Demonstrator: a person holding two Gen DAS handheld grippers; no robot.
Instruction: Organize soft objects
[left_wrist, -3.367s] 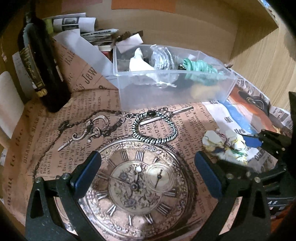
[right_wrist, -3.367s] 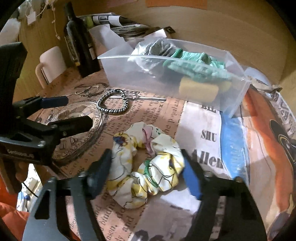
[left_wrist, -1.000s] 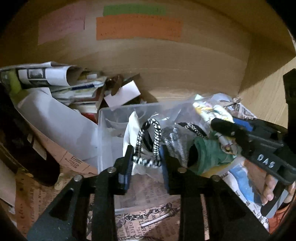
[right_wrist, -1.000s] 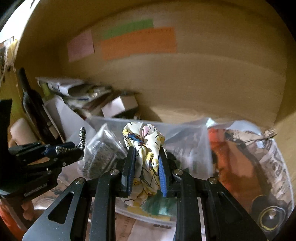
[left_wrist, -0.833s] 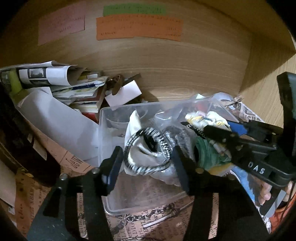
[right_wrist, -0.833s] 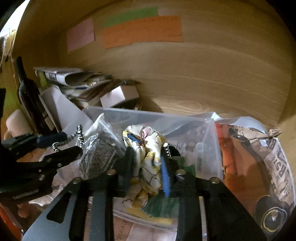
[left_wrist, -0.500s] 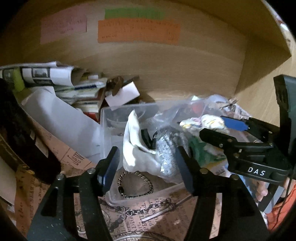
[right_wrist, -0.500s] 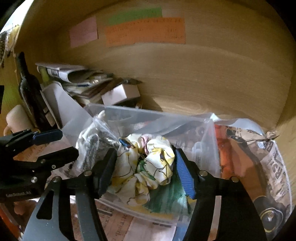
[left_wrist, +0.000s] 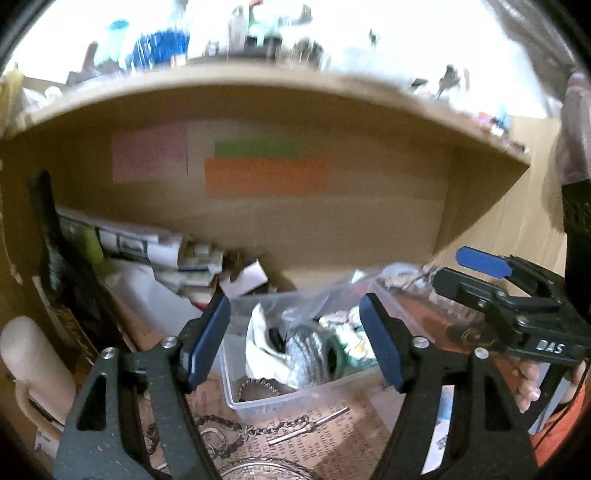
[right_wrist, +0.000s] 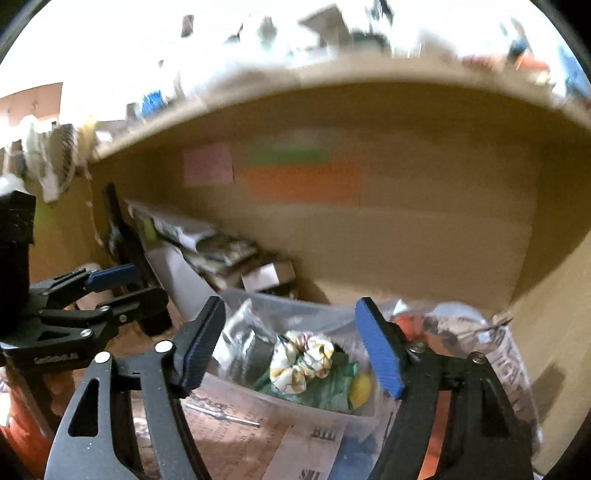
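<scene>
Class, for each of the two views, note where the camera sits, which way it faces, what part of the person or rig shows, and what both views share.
Left wrist: on the left gripper, facing the clear plastic bin under the shelf; its open fingers, the right gripper and a hand show.
Right wrist: on the right gripper, facing the same bin and floral scrunchie; its open fingers and the left gripper show.
Shared: bin, coloured wall notes.

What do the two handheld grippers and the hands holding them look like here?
Both the left gripper and right gripper have matte black angular frames, silver screws and blue finger pads. White "DAS" lettering marks the right one, held by a bare hand beside an orange sleeve.
</scene>
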